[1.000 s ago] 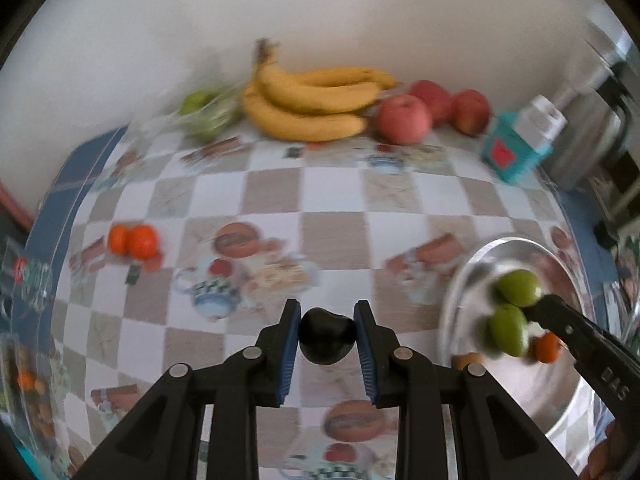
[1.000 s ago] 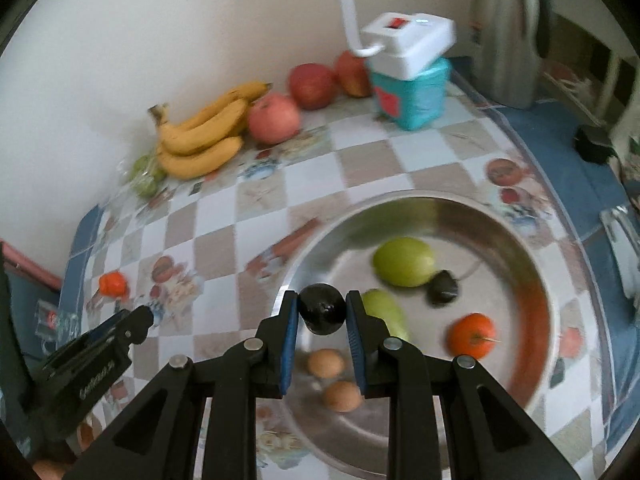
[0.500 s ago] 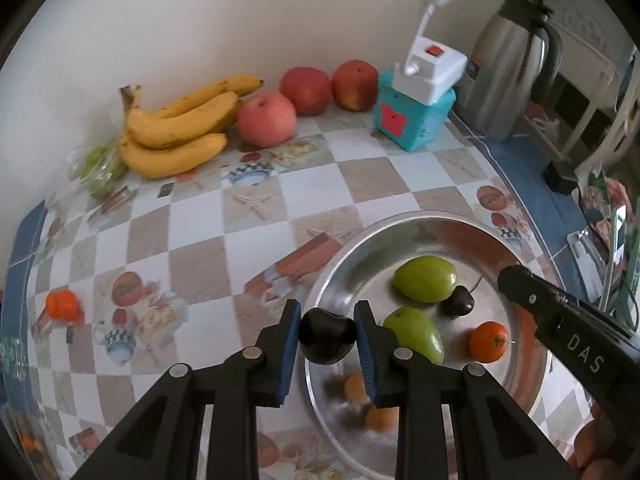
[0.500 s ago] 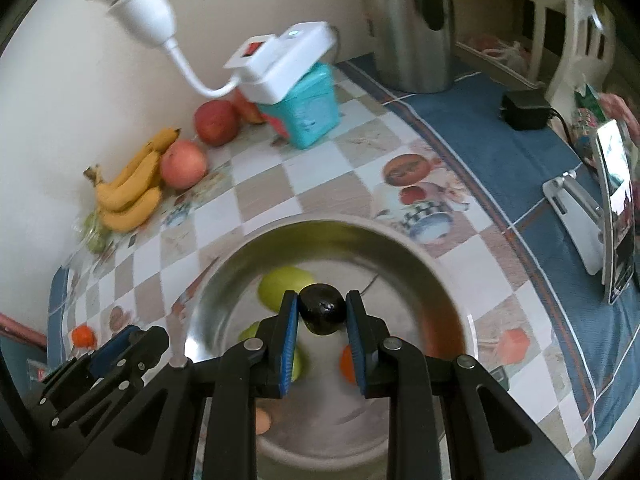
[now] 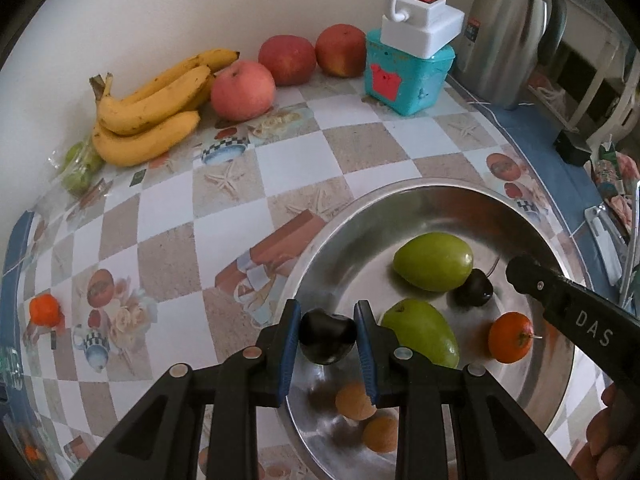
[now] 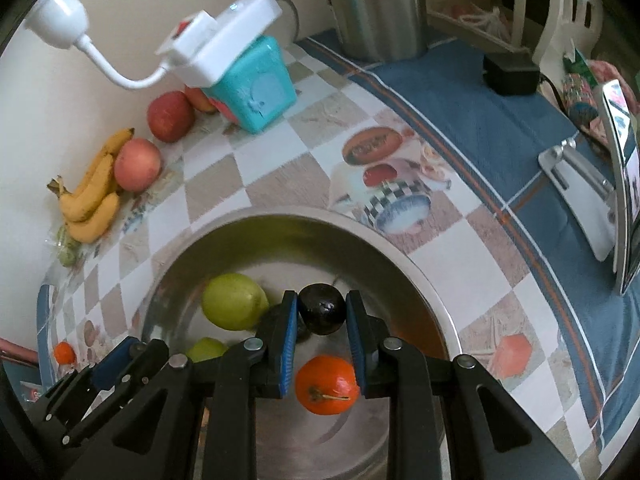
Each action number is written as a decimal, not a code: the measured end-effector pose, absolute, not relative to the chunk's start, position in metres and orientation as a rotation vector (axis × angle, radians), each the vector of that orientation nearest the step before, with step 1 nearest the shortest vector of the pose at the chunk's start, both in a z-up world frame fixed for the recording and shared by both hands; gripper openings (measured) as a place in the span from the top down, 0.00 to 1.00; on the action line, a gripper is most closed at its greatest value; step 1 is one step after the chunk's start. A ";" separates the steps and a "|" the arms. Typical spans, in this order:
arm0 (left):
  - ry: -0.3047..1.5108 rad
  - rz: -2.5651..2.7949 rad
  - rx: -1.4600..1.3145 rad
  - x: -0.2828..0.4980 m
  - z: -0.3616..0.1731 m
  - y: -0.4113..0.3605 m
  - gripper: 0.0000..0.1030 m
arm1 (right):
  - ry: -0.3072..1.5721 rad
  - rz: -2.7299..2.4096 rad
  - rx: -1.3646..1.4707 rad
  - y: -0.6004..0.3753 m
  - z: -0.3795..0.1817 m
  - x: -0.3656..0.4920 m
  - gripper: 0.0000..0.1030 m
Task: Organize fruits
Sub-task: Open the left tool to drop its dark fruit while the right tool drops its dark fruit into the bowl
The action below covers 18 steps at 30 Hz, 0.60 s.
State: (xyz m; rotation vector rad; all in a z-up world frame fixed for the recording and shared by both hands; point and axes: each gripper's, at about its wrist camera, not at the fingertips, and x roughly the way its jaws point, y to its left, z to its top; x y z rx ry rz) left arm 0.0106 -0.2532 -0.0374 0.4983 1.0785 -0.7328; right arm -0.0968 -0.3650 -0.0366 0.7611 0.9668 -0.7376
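My left gripper (image 5: pixel 327 338) is shut on a dark cherry (image 5: pixel 328 336) and holds it above the left rim of the steel bowl (image 5: pixel 420 196). My right gripper (image 6: pixel 322 316) is shut on another dark cherry (image 6: pixel 322 309) over the middle of the bowl (image 6: pixel 384 240). In the bowl lie two green fruits (image 5: pixel 433 262), a dark cherry (image 5: pixel 475 288), a small orange fruit (image 5: pixel 511 337) and two small brown fruits (image 5: pixel 352 401). The right gripper's finger (image 5: pixel 560 300) shows in the left wrist view.
Bananas (image 5: pixel 148 104) and three apples (image 5: pixel 243 90) lie along the back wall beside a teal box with a white switch (image 5: pixel 408 68). A steel kettle (image 5: pixel 512 28) stands at the back right. A small orange fruit (image 5: pixel 45 309) lies far left. A bagged green fruit (image 5: pixel 80 164) lies behind.
Both grippers have swung right and come over the bowl, each still holding its cherry. The right gripper has moved from the bowl's near rim to above its middle.
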 end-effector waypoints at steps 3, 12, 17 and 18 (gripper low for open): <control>1.076 -0.734 0.505 0.009 -0.037 -0.254 0.71 | 0.983 -0.753 0.771 -0.366 -0.040 -0.099 0.75; 1.079 -0.741 0.511 0.006 -0.037 -0.254 0.70 | 1.004 -0.768 0.771 -0.365 -0.040 -0.098 0.75; 1.084 -0.738 0.508 0.006 -0.036 -0.253 0.61 | 1.014 -0.769 0.768 -0.365 -0.042 -0.096 0.60; 1.082 -0.735 0.506 0.007 -0.035 -0.252 0.55 | 1.011 -0.768 0.765 -0.365 -0.040 -0.095 0.60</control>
